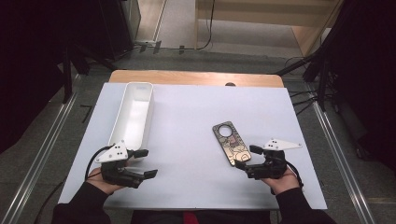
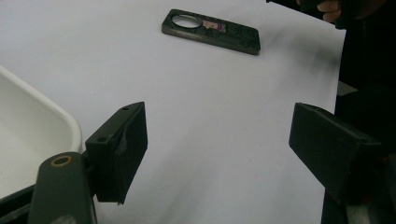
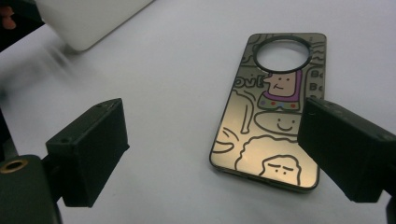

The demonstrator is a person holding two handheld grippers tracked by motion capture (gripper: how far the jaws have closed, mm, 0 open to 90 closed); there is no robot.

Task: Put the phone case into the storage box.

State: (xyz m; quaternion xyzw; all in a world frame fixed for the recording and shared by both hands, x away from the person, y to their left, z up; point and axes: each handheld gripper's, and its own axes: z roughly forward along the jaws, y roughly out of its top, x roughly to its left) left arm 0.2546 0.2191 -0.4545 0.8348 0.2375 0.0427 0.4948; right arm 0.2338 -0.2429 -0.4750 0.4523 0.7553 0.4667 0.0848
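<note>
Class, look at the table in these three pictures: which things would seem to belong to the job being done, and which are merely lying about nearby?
Likely part of the job:
phone case with cartoon drawings, flat on the table
white tray, empty
left gripper, open, near the tray
right gripper, open, at the case

Just lying about:
cables on the floor beyond the table

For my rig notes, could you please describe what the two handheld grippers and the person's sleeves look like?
Both the left gripper and right gripper are black with blocky rectangular jaws, a grey three-cornered plate bearing dark dots on top, and a black cable trailing behind. The sleeves are dark.
</note>
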